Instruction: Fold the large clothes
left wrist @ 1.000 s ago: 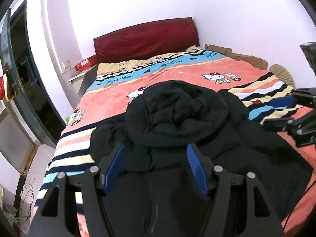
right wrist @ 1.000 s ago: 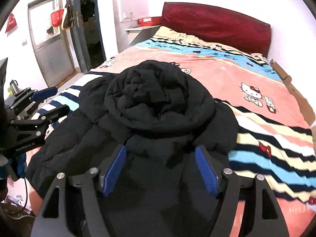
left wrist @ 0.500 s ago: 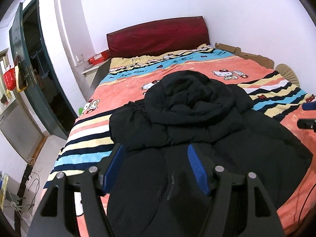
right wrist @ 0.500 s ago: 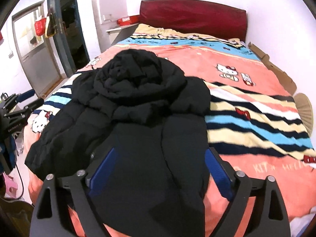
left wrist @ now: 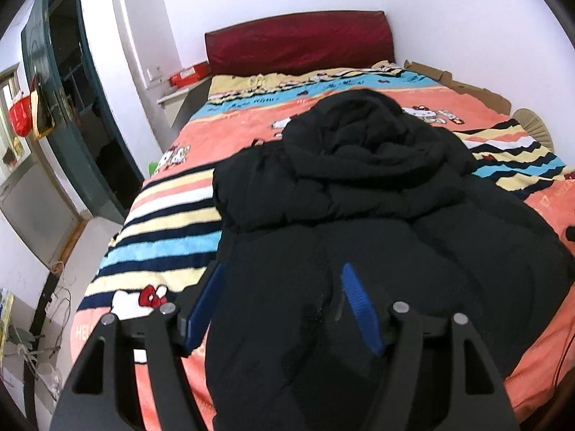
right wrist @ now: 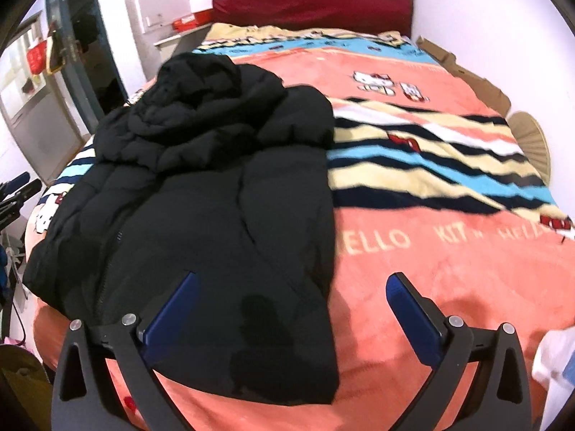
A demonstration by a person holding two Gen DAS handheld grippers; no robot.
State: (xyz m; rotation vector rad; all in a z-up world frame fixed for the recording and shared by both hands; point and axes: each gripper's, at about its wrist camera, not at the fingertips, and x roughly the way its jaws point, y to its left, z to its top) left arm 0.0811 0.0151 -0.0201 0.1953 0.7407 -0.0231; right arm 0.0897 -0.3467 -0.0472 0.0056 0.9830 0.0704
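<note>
Black padded jacket (left wrist: 359, 215) lies spread on the bed (right wrist: 449, 222), hood bunched toward the headboard. Left hand-held gripper (left wrist: 284, 305) hangs part-open over the near hem, holding nothing. Right hand-held gripper (right wrist: 291, 309) is opening wide, its jaws straddling the hem's right corner without pinching it. Judged step: reaching for the hem; next, lower and pinch both corners.

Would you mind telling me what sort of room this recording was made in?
A bedroom, most likely in a home: a bed with a dark red headboard, a cartoon-print striped blanket spread over it, and a black padded jacket lying on top.
</note>
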